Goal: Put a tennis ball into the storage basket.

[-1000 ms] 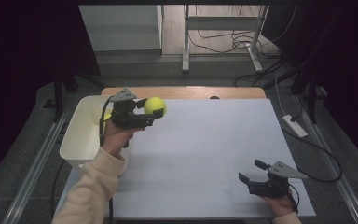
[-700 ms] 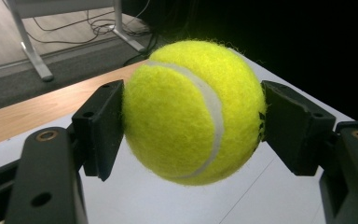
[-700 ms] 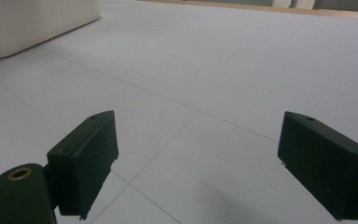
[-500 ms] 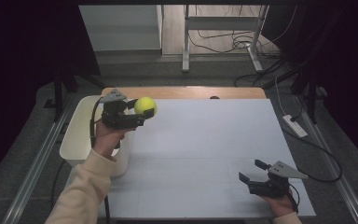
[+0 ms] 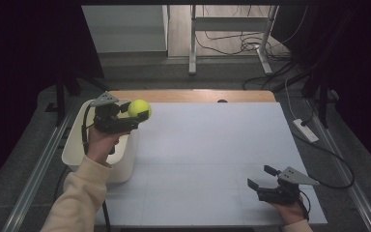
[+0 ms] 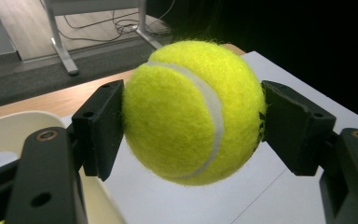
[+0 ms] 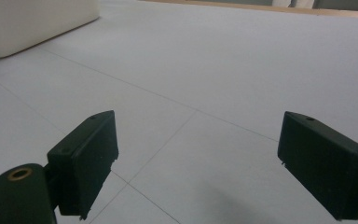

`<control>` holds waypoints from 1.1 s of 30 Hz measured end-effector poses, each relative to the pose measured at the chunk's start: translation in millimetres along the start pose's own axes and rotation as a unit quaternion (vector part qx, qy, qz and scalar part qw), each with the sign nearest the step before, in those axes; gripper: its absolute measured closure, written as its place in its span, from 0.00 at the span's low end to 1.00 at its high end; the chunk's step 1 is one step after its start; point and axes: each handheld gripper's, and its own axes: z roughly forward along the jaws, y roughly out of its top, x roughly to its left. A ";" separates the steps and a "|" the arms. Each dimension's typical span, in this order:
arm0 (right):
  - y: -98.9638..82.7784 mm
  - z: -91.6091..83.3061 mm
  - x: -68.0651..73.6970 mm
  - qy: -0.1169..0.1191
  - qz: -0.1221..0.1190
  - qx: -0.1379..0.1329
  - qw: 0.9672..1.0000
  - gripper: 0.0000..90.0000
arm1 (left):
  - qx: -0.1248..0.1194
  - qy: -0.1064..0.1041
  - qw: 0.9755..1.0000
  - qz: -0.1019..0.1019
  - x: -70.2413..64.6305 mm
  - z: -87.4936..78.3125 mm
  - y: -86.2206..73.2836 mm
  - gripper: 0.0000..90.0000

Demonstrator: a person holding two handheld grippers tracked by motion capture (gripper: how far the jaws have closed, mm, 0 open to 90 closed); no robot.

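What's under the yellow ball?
The tennis ball hangs in the left tool, shut on it. Under it are the white table and the bin's rim. The ball covers the spot right beneath it.

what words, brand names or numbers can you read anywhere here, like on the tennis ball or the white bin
None can be read.
Tennis ball: the side that shows bears a white seam and no printed brand.
White bin: plain walls, no label.
Left gripper and right gripper: black parts with no lettering to make out.
White table: faint grid lines, no text.
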 end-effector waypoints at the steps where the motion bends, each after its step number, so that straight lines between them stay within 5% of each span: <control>1: 0.1 -0.1 0.1 0.000 -0.001 0.000 1.000 0.14 | 0.000 0.000 1.000 0.000 0.0 0.0 0.0 0.30; 33: 0.2 -0.1 0.6 -0.002 -0.002 -0.001 1.000 0.14 | 0.009 0.050 0.998 -0.029 30.9 -30.1 -18.0 0.30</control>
